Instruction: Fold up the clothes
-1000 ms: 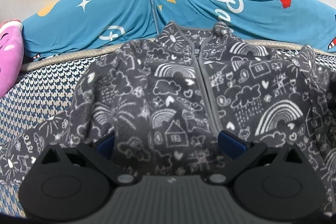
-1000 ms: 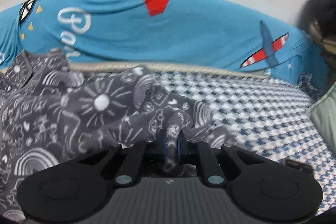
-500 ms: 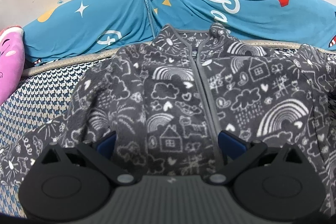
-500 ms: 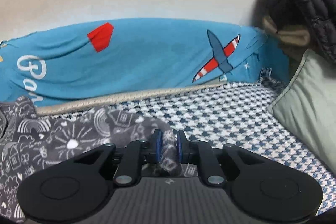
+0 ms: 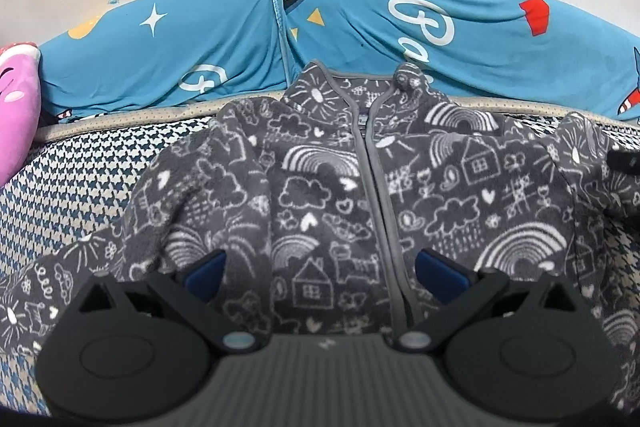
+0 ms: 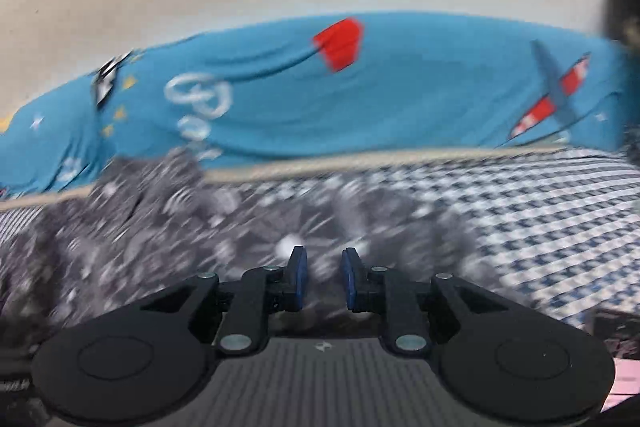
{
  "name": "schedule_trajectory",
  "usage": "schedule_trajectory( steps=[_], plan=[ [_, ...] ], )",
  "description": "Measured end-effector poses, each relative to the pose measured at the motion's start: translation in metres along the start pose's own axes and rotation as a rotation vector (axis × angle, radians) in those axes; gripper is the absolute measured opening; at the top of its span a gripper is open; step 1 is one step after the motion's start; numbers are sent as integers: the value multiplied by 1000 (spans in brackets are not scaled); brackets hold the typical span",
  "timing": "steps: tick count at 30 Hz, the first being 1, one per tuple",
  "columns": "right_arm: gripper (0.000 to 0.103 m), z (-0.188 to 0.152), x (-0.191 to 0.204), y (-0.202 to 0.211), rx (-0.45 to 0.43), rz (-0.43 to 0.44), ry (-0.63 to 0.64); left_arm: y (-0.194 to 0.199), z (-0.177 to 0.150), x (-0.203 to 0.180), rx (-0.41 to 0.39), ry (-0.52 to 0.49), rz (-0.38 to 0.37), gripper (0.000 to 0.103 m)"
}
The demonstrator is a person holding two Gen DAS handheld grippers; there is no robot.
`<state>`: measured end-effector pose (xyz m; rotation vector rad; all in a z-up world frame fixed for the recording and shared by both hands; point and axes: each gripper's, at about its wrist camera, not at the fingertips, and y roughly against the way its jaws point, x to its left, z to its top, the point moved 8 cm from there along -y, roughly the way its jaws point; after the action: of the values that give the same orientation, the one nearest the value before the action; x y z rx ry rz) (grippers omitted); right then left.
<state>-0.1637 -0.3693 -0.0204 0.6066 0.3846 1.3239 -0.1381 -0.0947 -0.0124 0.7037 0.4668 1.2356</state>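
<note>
1. Fleece jacket (image 5: 320,195) lies zipped, front up, on the houndstooth bed (image 5: 80,179).
2. Left tool (image 5: 320,273) hovers over its hem, fingers wide apart.
3. Right tool (image 6: 323,279) is parted, empty, above blurred fleece.

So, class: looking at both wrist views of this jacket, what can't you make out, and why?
- Jacket hem, left view: hidden behind the left tool.
- Jacket print, right view: motion-blurred above the right tool.
- Pink toy, left view: cut off by the edge.

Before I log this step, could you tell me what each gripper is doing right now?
Left gripper: open, over the jacket.
Right gripper: open, holding nothing.
</note>
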Motion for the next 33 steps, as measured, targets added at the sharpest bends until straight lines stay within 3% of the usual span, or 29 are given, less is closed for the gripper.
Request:
schedule_trajectory(
  steps=[3, 6, 13, 14, 18, 20, 23, 30, 33],
  plan=[
    [19, -13, 10, -8, 63, 40, 1, 0, 0, 2, 6, -1, 9, 103],
    [20, -28, 10, -20, 145, -1, 9, -3, -3, 2, 26, -16, 27, 103],
    [32, -34, -2, -17, 176, -49, -38, -11, -11, 1, 80, -41, 44, 103],
    [37, -35, -6, -16, 184, -77, -36, -12, -13, 2, 88, -41, 49, 103],
    [37, -40, -28, -13, 233, -239, -25, -17, -19, 5, 130, -33, 58, 103],
    [35, -43, -41, -10, 228, -268, -52, -19, -21, 8, 155, -24, 70, 103],
    [34, -37, -50, 0, 204, -230, -115, -16, -23, 13, 172, -2, 95, 103],
    [34, -15, -45, 16, 107, -138, -122, 16, -3, -1, -3, -61, 67, 103],
    [34, -6, -41, 14, 69, -95, -127, 18, -5, -8, 29, -83, 15, 103]
  ],
)
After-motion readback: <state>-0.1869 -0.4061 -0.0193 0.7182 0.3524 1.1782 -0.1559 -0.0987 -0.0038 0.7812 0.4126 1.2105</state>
